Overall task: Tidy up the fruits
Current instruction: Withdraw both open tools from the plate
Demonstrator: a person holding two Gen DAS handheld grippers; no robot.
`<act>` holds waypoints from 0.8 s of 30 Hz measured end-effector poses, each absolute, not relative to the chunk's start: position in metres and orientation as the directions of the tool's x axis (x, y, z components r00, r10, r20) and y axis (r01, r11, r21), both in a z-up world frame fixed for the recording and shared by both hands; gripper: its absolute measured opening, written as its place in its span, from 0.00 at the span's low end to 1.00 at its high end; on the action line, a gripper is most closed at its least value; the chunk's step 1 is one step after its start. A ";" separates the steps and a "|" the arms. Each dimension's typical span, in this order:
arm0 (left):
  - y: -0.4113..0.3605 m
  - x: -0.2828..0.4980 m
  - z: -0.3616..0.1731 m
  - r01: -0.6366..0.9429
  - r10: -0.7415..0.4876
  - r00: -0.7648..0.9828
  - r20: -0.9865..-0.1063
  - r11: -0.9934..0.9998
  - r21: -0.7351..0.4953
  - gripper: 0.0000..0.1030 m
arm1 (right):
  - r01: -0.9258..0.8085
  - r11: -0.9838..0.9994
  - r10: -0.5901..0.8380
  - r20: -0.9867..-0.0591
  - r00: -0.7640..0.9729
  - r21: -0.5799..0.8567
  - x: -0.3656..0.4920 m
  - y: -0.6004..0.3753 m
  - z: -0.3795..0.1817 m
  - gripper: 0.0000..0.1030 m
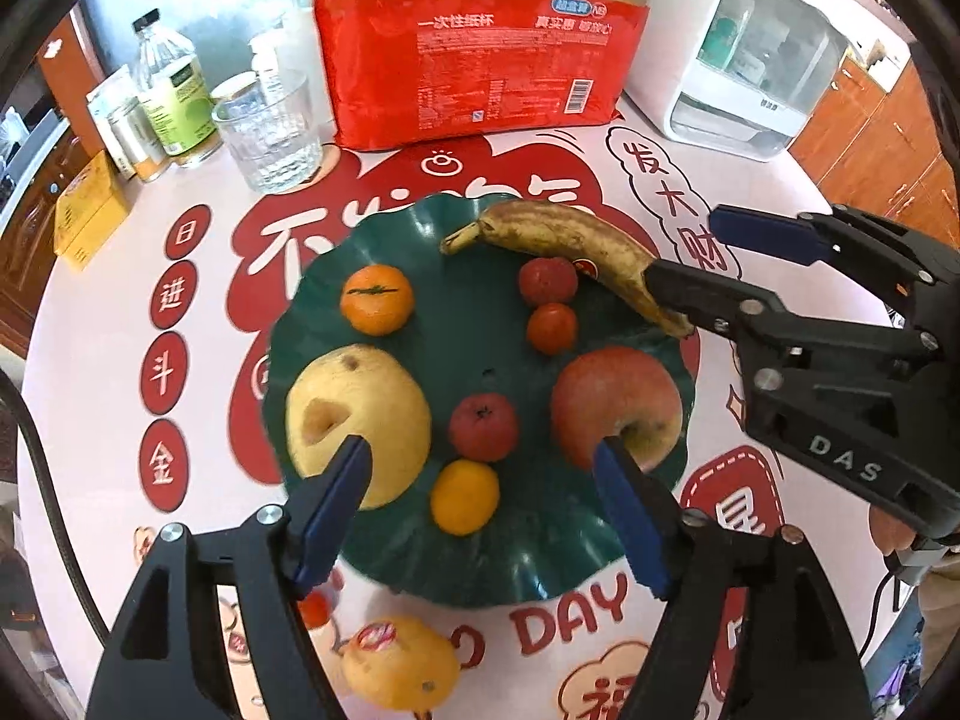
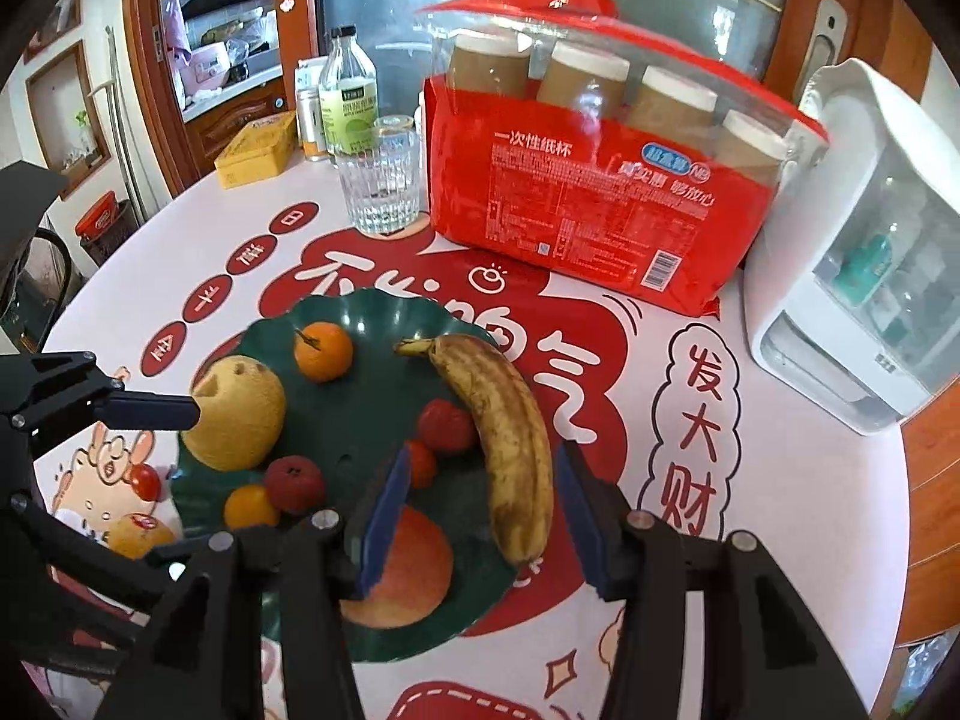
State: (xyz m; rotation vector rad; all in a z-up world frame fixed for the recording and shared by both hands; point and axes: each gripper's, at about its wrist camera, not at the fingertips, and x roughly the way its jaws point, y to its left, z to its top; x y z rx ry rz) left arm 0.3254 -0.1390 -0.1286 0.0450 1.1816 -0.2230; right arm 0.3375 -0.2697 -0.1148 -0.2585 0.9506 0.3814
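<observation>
A dark green wavy plate [image 1: 480,546] [image 2: 354,408] holds a spotted banana [image 1: 576,246] [image 2: 510,432], a red-yellow apple [image 1: 618,402] [image 2: 408,570], a yellow pear [image 1: 354,408] [image 2: 237,414], a mandarin [image 1: 377,298] [image 2: 323,351], a small orange [image 1: 465,497] and several small red fruits [image 1: 483,426]. My left gripper [image 1: 483,468] is open and empty above the plate's near side. My right gripper [image 2: 483,474] [image 1: 684,246] is open, its jaws either side of the banana's lower end. A second yellow pear with a sticker [image 1: 399,669] [image 2: 135,534] and a cherry tomato [image 2: 145,480] lie off the plate.
A red pack of paper cups [image 1: 480,60] [image 2: 600,204], a drinking glass [image 1: 270,132] [image 2: 381,180], bottles [image 1: 174,96], a yellow tin [image 1: 90,210] and a white water dispenser [image 1: 750,60] [image 2: 870,252] stand along the far side of the round table.
</observation>
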 end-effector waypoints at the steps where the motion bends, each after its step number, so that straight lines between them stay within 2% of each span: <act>1: -0.136 0.322 -0.126 0.192 -0.147 0.362 -0.920 0.978 -0.080 0.73 | -0.421 0.906 0.206 -0.826 0.524 -0.041 0.334 -0.270 -0.112 0.49; 24: -0.062 0.225 -0.049 0.161 -0.129 0.485 -0.865 0.985 -0.057 0.79 | -0.325 0.944 0.246 -0.771 0.587 0.054 0.212 -0.240 -0.047 0.49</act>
